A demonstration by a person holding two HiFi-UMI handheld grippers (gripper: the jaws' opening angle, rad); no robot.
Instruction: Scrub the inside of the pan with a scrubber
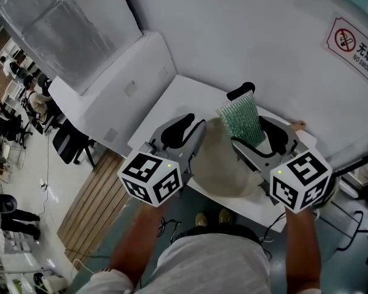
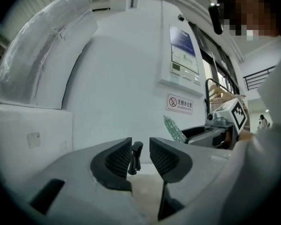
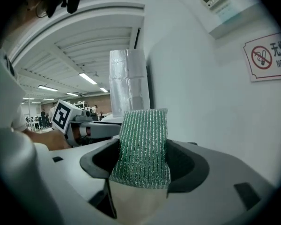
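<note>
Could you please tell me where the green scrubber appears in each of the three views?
Head view: upper centre-right; the scrubber stands up from the right gripper, above the pan.
Left gripper view: the scrubber is small, right of centre, beyond the jaws.
Right gripper view: the scrubber is dead centre, clamped between the jaws.
Shared landmark: the no-smoking sign on the white wall.

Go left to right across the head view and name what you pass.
Office chair → left gripper, jaws apart → pan → right gripper, shut on the green scrubber → no-smoking sign on the wall.
</note>
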